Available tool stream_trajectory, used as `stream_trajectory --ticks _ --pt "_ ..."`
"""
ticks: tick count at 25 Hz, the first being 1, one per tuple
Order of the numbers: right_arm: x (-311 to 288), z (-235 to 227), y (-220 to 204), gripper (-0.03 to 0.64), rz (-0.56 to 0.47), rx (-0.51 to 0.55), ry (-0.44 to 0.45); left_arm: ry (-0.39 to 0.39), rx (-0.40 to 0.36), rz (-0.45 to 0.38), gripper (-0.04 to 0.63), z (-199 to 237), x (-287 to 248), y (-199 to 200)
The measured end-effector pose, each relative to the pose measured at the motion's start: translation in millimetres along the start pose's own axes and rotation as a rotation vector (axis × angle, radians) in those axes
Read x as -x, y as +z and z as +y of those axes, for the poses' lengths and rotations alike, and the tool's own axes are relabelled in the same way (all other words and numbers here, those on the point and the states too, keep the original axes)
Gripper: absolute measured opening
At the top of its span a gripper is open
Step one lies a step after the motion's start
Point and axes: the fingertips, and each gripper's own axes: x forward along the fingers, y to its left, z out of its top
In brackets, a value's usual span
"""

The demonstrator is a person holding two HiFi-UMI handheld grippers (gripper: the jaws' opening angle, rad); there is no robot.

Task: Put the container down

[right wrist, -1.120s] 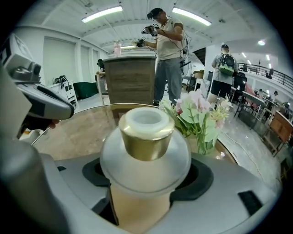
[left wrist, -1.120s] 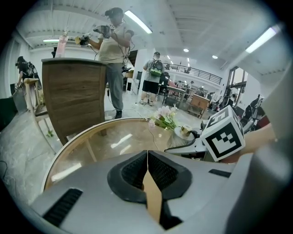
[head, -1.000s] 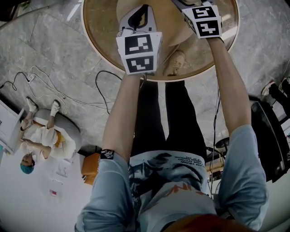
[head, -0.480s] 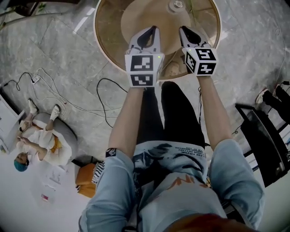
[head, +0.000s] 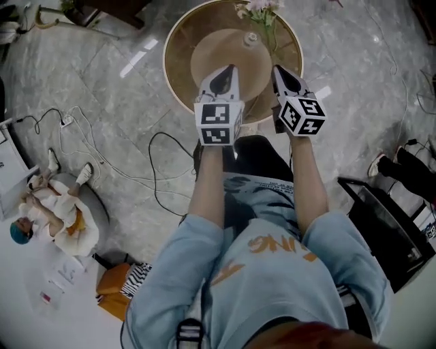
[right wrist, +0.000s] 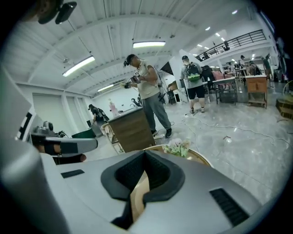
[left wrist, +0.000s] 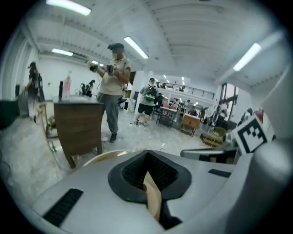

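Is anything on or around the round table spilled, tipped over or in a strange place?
Nothing on the round table looks spilled or tipped; the flower vase stands near its far edge. Only the loose cables trailing over the floor beside it look untidy.

Tan table (head: 180, 65), grey marbled floor (head: 122, 102), black-and-white marker cubes (head: 219, 123), pale blue shirt (head: 272, 279)

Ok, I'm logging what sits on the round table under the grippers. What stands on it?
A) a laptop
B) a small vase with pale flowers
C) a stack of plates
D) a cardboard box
B: the head view shows a small clear vase with pale flowers near the far edge of the round table, and nothing else on it.
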Motion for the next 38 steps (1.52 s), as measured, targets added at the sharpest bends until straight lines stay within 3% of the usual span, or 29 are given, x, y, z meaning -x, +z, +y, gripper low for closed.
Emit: stream_trajectory --ticks 2,5,9,14,19,25,38 --pt "15.0 12.9 27.5 0.012 -0.046 -0.017 0.006 0.017 -0.060 -0.018 0.025 -7.4 16.7 22.8" --pt "38.1 31.5 75.3 0.012 -0.120 -0.032 0.012 0.006 -0.036 -0.097 0.025 -19.7 42.8 67.1" --pt "78.8 43.1 132.7 0.012 -0.205 -0.024 -0.023 -0.009 -0.106 -0.176 0.025 -39.1 74.1 124.6" --pt "109.9 59.2 211.0 0.012 -0.313 0.104 -0.060 0.003 -0.169 -0.295 0.025 -41.8 97.2 192.7" --pt "134.7 71.3 272.9 0.012 -0.402 0.257 -0.118 0.023 -0.225 -0.359 0.025 -34.7 110.4 236.9" --pt "149.7 78.8 290.0 0.012 -0.490 0.259 -0.155 0.034 -0.225 -0.398 0.025 -26.5 126.5 254.2" --pt "134.9 94.7 277.3 0.012 -0.479 0.294 -0.177 -0.022 -0.202 -0.438 0.026 -20.0 125.9 257.5"
